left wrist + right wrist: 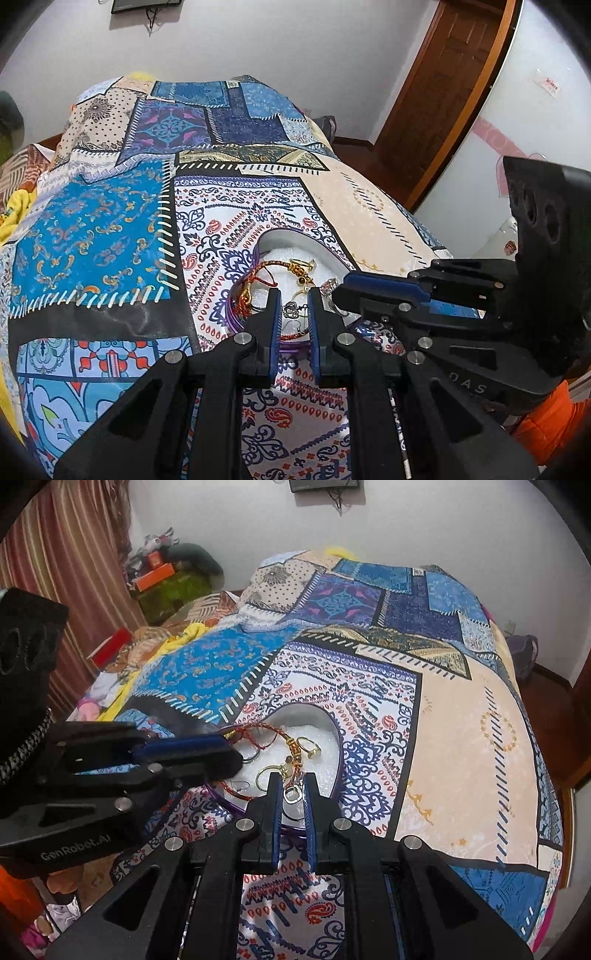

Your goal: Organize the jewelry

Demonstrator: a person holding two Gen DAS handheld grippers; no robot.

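Note:
A heart-shaped purple box (240,321) (338,738) with white padding lies on the patchwork bedspread. It holds a red cord bracelet (266,267) (266,731), gold rings (304,264) (308,747) and silver pieces. My left gripper (293,299) hovers over the near part of the box, jaws partly open around a small silver charm (291,309). My right gripper (293,786) is over the near edge too, jaws narrowly apart with a silver ring (293,794) between them; I cannot tell whether the pads touch it. Each gripper shows in the other's view (388,291) (207,753).
The bedspread (110,229) (461,720) covers the whole bed. A wooden door (443,92) stands at the right. A striped curtain (74,554) and piled boxes and clothes (166,576) are at the left.

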